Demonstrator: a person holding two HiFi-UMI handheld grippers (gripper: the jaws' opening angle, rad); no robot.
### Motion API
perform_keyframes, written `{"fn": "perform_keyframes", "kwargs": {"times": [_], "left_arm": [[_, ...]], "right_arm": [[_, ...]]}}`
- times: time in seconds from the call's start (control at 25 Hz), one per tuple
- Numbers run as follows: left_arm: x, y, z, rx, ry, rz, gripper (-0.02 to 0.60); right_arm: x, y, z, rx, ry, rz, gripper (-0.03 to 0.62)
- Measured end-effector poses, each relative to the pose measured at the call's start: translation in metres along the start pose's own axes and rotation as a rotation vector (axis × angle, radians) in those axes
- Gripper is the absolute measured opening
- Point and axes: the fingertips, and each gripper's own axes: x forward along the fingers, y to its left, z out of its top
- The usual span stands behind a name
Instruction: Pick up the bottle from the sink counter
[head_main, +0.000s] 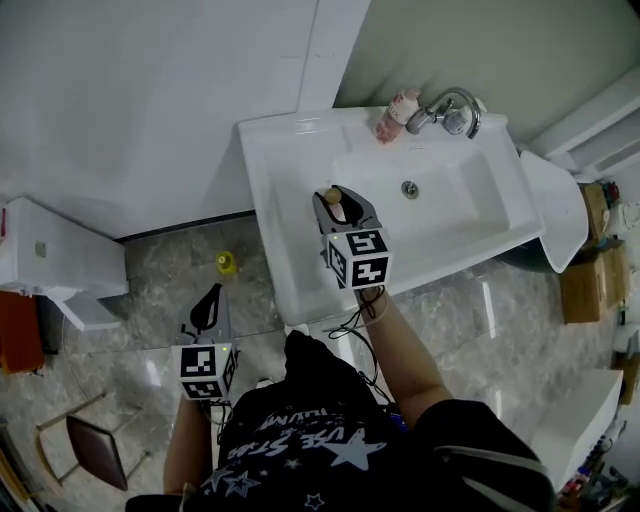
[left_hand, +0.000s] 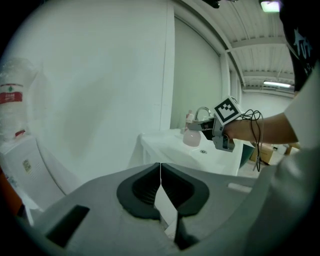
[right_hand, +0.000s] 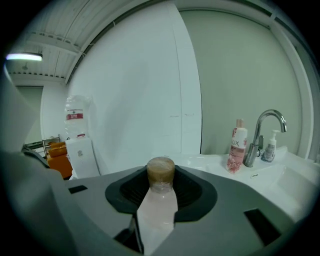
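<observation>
A pale pink bottle (right_hand: 159, 205) with a tan round cap (right_hand: 160, 170) sits between the jaws of my right gripper (right_hand: 160, 192), which is shut on its neck and body. In the head view the right gripper (head_main: 338, 207) hovers over the left part of the white sink (head_main: 268, 190), with the cap (head_main: 333, 196) showing between the jaws. The left gripper view shows the same bottle (left_hand: 191, 137) at the sink's rim; I cannot tell if its base touches. My left gripper (head_main: 208, 308) hangs low over the floor, shut and holding nothing (left_hand: 160, 186).
A chrome faucet (head_main: 450, 108) and a pink printed bottle (head_main: 395, 115) stand at the sink's back edge, with a small white pump bottle (right_hand: 271, 146) beside the faucet. A water dispenser (head_main: 50, 260) stands left. A stool (head_main: 95, 450) and cardboard boxes (head_main: 590, 280) sit on the floor.
</observation>
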Motion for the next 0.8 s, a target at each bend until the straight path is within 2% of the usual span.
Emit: {"fn": "perform_keyframes", "kwargs": {"times": [0.24, 0.8], "left_arm": [[-0.037, -0.007, -0.004, 0.025, -0.051, -0.049, 0.021], [-0.128, -0.031, -0.036, 0.087, -0.110, -0.169, 0.020]], "right_arm": [[-0.056, 0.025, -0.001, 0.006, -0.016, -0.040, 0.143], [-0.191, 0.093, -0.009, 0.048, -0.092, -0.123, 0.143]]}}
